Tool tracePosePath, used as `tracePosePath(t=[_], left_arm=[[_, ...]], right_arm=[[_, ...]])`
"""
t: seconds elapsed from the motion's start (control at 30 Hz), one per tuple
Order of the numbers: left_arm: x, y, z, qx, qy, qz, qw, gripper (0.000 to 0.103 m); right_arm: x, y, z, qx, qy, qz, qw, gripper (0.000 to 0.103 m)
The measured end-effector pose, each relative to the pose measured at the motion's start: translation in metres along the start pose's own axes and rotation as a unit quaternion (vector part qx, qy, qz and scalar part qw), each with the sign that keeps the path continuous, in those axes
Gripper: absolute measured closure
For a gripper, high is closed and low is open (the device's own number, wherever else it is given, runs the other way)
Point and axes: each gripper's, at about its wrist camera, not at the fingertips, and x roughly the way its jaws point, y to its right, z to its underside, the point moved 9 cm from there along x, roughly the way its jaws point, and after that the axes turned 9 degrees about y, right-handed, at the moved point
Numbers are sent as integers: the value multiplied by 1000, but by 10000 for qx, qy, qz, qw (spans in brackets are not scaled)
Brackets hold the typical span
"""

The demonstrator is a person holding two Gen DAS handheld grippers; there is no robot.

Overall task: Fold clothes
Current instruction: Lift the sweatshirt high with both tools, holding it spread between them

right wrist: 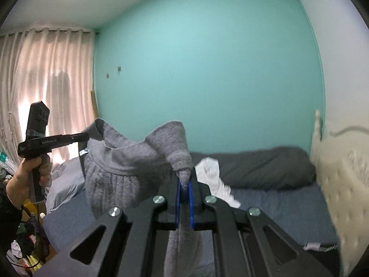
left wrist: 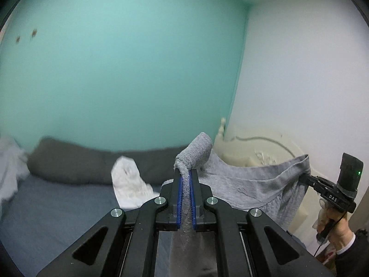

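Note:
A grey knitted garment (left wrist: 242, 184) hangs stretched in the air between my two grippers, above the bed. In the left wrist view my left gripper (left wrist: 185, 172) is shut on one corner of it, and a folded cuff of fabric sticks up past the blue pads (left wrist: 180, 198). My right gripper (left wrist: 302, 177) clamps the far edge at the right, held by a hand (left wrist: 334, 226). In the right wrist view my right gripper (right wrist: 184, 183) is shut on a bunched corner of the garment (right wrist: 120, 161). My left gripper (right wrist: 86, 136) pinches the other edge at the left.
Below lies a bed with a blue sheet (right wrist: 276, 210), a dark grey bolster (right wrist: 265, 168) along the teal wall and a crumpled white cloth (right wrist: 212, 175). A cream headboard (right wrist: 341, 173) stands at the right. A curtain (right wrist: 46, 80) and floor clutter (right wrist: 27, 242) are at the left.

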Motion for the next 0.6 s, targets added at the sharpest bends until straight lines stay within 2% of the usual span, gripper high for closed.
tracePosePath(t=[0.13,0.33,0.6], left_arm=[[-32,15,-51,208,315,-107,9992,97],[-78,30,-113,485,684,-286,9961,97],[-124,37,-164,670,977,-499,9917,97]], right_arm=[[-14,-19,-58,-306,236,1,9993,98],[-28,-41,-126,-495,572,-21,9971,98],[-30,-70,-190,-658,825,-7,9944,98]])
